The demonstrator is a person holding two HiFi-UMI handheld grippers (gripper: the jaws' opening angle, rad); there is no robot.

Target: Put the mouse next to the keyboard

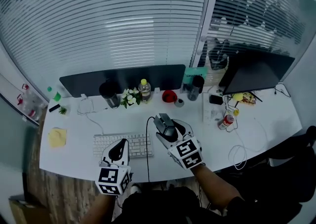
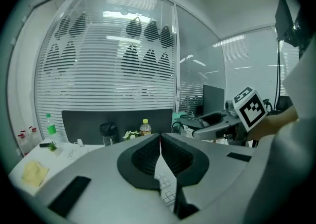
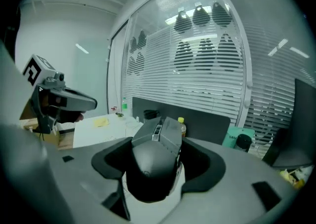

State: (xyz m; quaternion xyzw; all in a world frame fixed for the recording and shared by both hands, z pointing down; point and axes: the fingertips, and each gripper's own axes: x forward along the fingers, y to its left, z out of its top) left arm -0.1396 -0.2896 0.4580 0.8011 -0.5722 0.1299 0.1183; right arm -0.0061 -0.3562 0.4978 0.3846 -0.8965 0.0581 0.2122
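A dark grey wired mouse [image 1: 164, 123] sits between the jaws of my right gripper [image 1: 171, 128], just right of the white keyboard [image 1: 134, 145]. In the right gripper view the mouse [image 3: 154, 161] fills the gap and both pads press its sides, so the gripper [image 3: 157, 165] is shut on it. The mouse's black cable [image 1: 147, 154] runs along the keyboard's right end toward the desk's front edge. My left gripper [image 1: 118, 151] hovers over the keyboard's left half. Its jaws [image 2: 160, 151] are shut with nothing between them, and keyboard keys [image 2: 166, 189] show beneath.
Along a dark partition [image 1: 123, 77] at the back stand a black cup [image 1: 109, 93], white flowers [image 1: 130, 96], a bottle [image 1: 144, 90], a red object [image 1: 169, 95] and a black tumbler [image 1: 196, 87]. A yellow notepad [image 1: 57, 137] lies left. A monitor [image 1: 252, 72], a red can [image 1: 227, 121] and white cables [image 1: 242, 151] are right.
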